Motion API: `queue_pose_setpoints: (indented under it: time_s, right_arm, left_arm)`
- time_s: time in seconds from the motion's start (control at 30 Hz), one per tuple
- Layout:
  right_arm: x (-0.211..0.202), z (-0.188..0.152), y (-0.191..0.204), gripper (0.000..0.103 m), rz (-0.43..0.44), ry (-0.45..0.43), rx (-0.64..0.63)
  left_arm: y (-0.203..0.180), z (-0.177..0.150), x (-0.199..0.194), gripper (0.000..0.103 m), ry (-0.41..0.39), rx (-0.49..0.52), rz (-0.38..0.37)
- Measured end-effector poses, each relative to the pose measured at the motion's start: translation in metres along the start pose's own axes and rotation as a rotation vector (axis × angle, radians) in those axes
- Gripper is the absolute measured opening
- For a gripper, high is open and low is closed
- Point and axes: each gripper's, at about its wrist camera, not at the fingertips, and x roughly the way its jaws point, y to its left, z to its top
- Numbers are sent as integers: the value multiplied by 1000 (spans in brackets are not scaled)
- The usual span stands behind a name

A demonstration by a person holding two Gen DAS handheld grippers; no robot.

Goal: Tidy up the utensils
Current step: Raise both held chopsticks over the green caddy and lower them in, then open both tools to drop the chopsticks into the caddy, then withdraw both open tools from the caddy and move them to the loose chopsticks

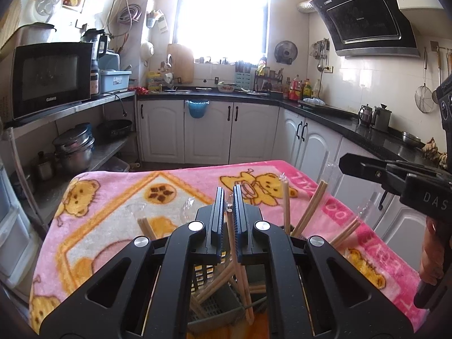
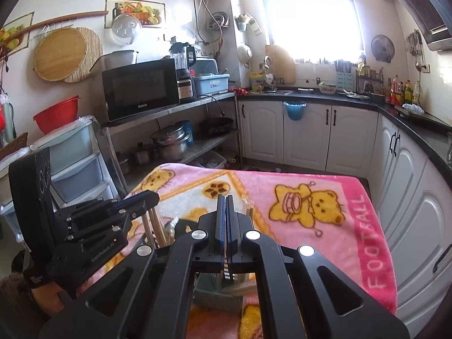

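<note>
Left gripper [image 1: 228, 202]: jaws nearly closed, pinching one pale chopstick [image 1: 233, 237] that runs down between the pads toward the grey slotted caddy [image 1: 217, 310] at the near edge of the pink blanket [image 1: 113, 226]. Right gripper [image 2: 225, 206]: jaws closed pad to pad; cannot tell whether anything thin is caught there. Seen from the left wrist, hovering off to the right, above the blanket.

For the step in hand, judged to be seating the held chopstick in the caddy:
- Lower straight along the stick's own line, tip first, into a free gap between the sticks already inside.
- Avoid knocking the leaning ones; a sideways nudge could tip them out.
- Release only once the lower end is well inside the walls.
- Hold the right gripper apart from the left to prevent a clash.

In the caddy: several chopsticks [image 1: 214, 288] lying crossed and tilted, not sorted. Just to the right, more chopsticks [image 1: 310, 212] standing tilted from a dark opening; cannot tell whether that belongs to the same caddy.
</note>
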Motion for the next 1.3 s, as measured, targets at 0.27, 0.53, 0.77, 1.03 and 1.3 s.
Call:
queue_pose_setpoints:
  time_s: [0.27, 0.53, 0.77, 1.03, 1.3]
  right_arm:
    - [-3, -14, -1, 2, -12, 31, -6]
    - [-9, -25, -2, 23, -29, 45, -17]
    - [-15, -33, -4, 31, -31, 50, -20]
    - [-22, -37, -5, 45, -26, 47, -14]
    - [-41, -40, -3, 63, -42, 6, -21]
  left_arm:
    - [0, -7, -1, 4, 38, -7, 4]
    - [4, -12, -8, 21, 66, -21, 1]
    - [5, -13, -18, 33, 65, -27, 1]
    - [7, -12, -32, 65, 39, -40, 14]
    - [11, -10, -52, 93, 7, -61, 10]
